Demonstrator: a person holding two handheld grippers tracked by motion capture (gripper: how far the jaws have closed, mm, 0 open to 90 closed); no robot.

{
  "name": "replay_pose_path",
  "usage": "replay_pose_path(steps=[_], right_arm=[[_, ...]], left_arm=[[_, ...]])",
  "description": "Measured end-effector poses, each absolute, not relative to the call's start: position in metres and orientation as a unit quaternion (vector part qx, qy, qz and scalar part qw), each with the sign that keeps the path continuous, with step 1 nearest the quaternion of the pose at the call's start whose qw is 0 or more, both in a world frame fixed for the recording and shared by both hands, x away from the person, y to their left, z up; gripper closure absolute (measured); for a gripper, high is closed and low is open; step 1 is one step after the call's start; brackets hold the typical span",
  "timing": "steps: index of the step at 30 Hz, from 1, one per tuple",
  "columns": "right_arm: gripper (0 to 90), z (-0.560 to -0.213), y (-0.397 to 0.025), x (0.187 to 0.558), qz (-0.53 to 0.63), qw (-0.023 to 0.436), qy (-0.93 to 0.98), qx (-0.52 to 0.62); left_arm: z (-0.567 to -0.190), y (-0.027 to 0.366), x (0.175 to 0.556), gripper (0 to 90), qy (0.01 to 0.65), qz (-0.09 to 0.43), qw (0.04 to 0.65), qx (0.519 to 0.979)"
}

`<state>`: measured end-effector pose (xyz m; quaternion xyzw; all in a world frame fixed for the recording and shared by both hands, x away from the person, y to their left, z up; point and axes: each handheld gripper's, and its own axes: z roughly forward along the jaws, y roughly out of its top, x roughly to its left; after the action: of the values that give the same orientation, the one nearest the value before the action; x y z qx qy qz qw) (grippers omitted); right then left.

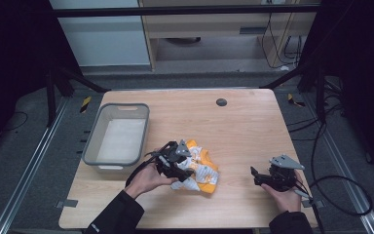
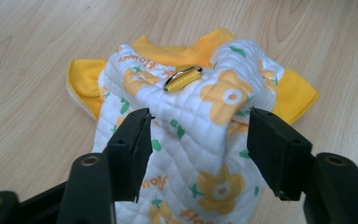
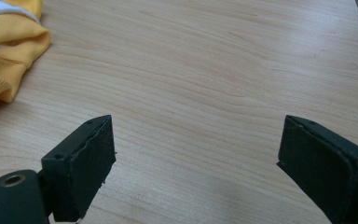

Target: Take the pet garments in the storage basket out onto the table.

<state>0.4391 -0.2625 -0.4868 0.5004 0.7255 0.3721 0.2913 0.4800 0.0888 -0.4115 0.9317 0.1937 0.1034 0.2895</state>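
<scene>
A small quilted garment (image 1: 202, 168), white with yellow flowers and yellow ribbed trim, lies crumpled near the table's front middle. In the left gripper view the garment (image 2: 200, 121) has a metal ring on a yellow strap (image 2: 182, 78) on top. My left gripper (image 2: 198, 149) is open, its jaws straddling a raised fold of the cloth; from above the left gripper (image 1: 174, 161) sits on the garment's left side. My right gripper (image 1: 260, 176) is open over bare wood at the front right, with the garment's yellow edge (image 3: 7, 42) off to its left.
A grey plastic bin (image 1: 117, 139) stands on the left part of the wooden table (image 1: 243, 131). A small dark round disc (image 1: 221, 102) sits near the far edge. Cables trail on the floor to the right.
</scene>
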Motion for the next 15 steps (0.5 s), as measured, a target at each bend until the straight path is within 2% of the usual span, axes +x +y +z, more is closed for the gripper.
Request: replay_pose_path(steps=[4, 15], right_arm=[[10.6, -0.487, -0.262, 0.439, 0.372, 0.291, 0.726, 0.501], [10.5, -0.487, -0.262, 0.438, 0.37, 0.292, 0.725, 0.501]], left_arm=[[-0.408, 0.096, 0.477, 33.7, 0.197, 0.11, 0.301, 0.926], [-0.398, 0.118, 0.466, 29.3, 0.22, 0.128, 0.346, 0.903]])
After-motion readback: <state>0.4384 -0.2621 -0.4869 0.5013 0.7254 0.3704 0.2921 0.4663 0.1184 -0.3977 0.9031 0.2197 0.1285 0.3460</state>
